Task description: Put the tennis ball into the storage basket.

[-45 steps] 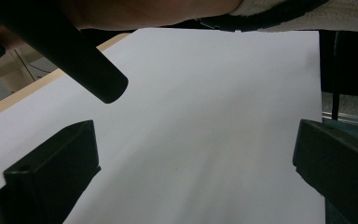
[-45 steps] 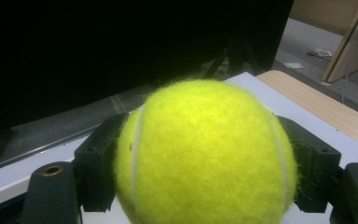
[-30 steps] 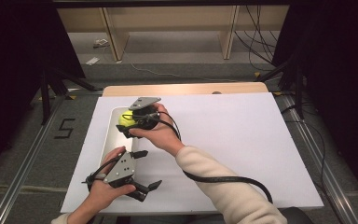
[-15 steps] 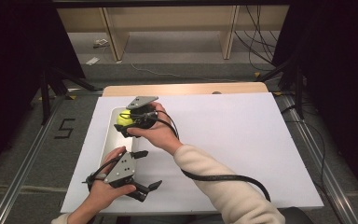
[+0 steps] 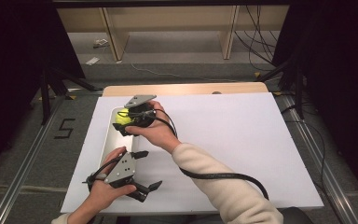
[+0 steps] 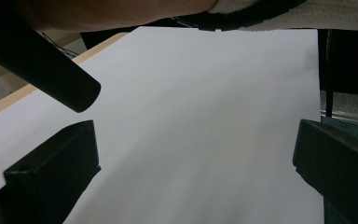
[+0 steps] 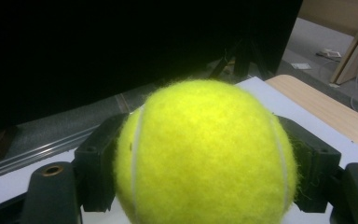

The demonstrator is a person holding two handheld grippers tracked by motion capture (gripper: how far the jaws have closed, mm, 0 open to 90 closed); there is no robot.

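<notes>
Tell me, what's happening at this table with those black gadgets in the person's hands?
A person sits at a table covered with a white sheet, holding a gripping tool in each hand. The right tool is clamped on a yellow tennis ball, held over a long white tray at the sheet's left side. The left tool is near the table's front edge, its jaws spread wide with nothing between them.

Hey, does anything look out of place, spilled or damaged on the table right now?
Nothing stands out. The right gripper holds the tennis ball squarely between its jaws over the white tray, and the left gripper hangs open above the white sheet.
</notes>
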